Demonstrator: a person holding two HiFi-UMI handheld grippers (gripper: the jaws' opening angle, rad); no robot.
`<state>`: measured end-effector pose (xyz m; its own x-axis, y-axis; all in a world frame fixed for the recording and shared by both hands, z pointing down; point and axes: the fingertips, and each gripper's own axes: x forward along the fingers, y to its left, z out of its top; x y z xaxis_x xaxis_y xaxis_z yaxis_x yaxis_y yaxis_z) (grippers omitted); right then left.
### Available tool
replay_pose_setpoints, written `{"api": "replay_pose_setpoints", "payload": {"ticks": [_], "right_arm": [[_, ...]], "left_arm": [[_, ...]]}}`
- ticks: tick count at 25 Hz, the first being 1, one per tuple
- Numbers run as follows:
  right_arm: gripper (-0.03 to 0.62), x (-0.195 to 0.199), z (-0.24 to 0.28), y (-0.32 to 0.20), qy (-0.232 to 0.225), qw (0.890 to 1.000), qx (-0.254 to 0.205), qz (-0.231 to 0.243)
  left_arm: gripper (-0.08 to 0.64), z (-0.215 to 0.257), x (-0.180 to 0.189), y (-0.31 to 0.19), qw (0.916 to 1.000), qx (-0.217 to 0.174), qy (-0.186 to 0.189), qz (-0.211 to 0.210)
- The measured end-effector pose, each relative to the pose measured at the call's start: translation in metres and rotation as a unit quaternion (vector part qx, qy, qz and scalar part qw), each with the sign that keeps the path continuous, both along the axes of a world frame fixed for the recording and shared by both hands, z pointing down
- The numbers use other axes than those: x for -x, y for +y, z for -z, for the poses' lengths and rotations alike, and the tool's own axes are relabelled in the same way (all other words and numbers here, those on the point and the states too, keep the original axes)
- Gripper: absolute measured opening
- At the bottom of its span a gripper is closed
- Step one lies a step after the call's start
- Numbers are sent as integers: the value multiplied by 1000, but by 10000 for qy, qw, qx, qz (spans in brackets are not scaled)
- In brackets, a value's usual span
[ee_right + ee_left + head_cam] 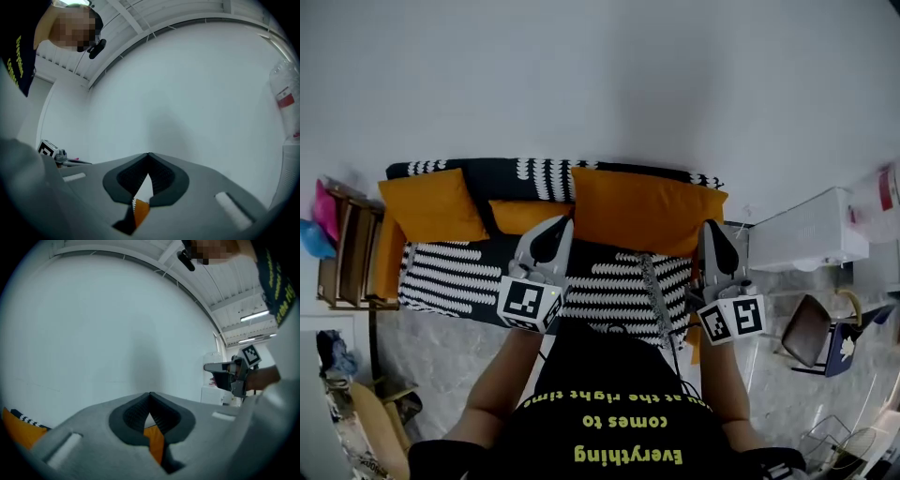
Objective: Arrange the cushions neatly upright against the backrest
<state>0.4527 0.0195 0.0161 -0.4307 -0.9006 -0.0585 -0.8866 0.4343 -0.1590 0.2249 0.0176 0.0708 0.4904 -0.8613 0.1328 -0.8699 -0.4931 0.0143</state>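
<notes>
In the head view a sofa (469, 277) with a black-and-white patterned cover stands against the white wall. Three orange cushions lean on its backrest: one at the left (427, 204), a smaller one in the middle (525, 216), and a wide one at the right (647, 211). My left gripper (558, 225) hovers in front of the middle cushion, shut and holding nothing. My right gripper (712, 230) is by the wide cushion's right edge, also shut and holding nothing. In both gripper views the jaw tips meet, with only a sliver of orange showing behind them.
A wooden side table (347, 253) stands left of the sofa. A white cabinet (806, 230) and a dark stool (806, 330) are on the right. Marble floor (431, 347) lies in front of the sofa. The person's black shirt fills the bottom of the head view.
</notes>
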Motion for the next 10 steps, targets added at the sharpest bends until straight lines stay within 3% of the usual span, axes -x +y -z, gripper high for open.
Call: {"api": "replay_pose_setpoints", "payload": {"ticks": [10], "right_arm": [[11, 12, 0, -16, 150, 9999, 74, -41]], "left_arm": [[0, 12, 13, -15, 9997, -28, 58, 236]]}}
